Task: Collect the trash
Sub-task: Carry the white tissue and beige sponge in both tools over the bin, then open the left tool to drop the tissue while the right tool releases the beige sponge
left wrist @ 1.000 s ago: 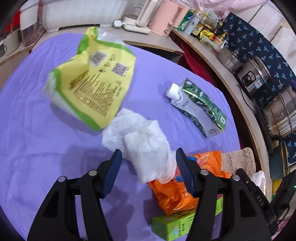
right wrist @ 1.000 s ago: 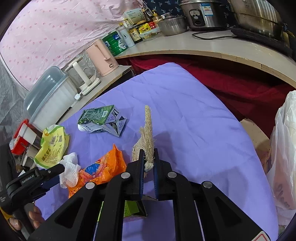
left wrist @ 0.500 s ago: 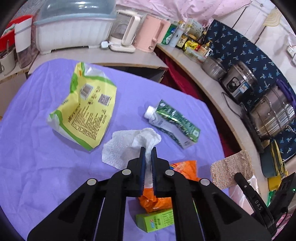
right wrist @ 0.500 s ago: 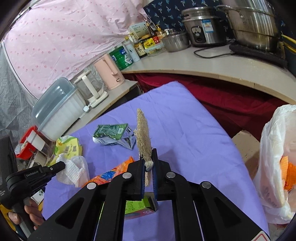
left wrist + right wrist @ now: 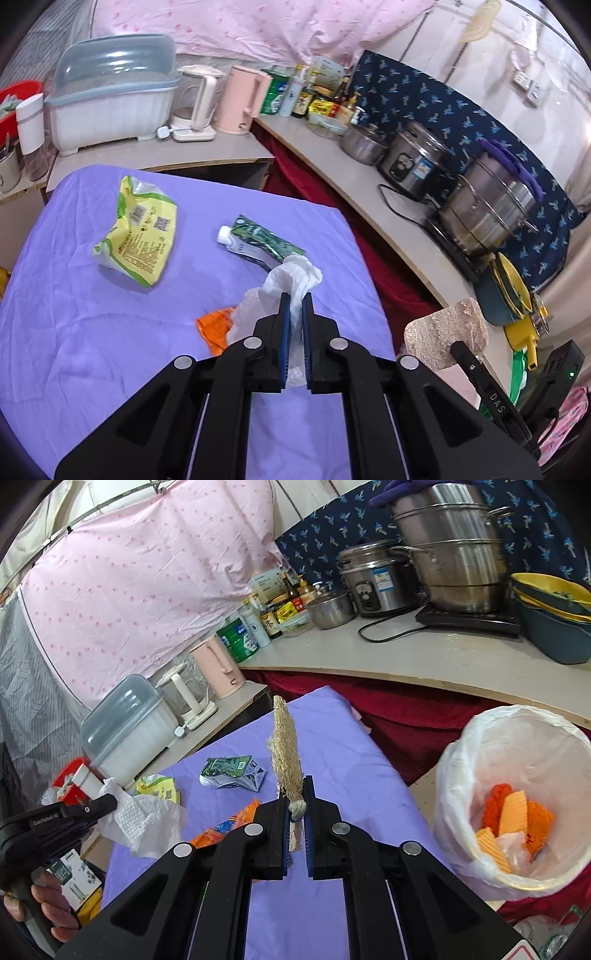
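My left gripper (image 5: 294,306) is shut on a crumpled white paper towel (image 5: 291,275) and holds it above the purple table (image 5: 92,332); it also shows in the right wrist view (image 5: 144,819). My right gripper (image 5: 295,805) is shut on a tan loofah sponge (image 5: 285,753), held upright in the air; the sponge shows in the left wrist view (image 5: 443,334). A bin lined with a white bag (image 5: 517,753) stands to the right, with orange scraps inside. On the table lie a yellow-green bag (image 5: 138,240), a green carton (image 5: 262,242) and an orange wrapper (image 5: 214,328).
A curved counter (image 5: 424,657) behind the table holds a rice cooker (image 5: 376,579), steel pots (image 5: 454,550), bottles, a pink kettle (image 5: 240,99) and a lidded dish rack (image 5: 110,92). Red cloth hangs below the counter. A stack of bowls (image 5: 554,620) sits at the right.
My left gripper closed on the paper towel and lifted it off the table. My right gripper rose with the loofah sponge and swung right, so the bin came into view.
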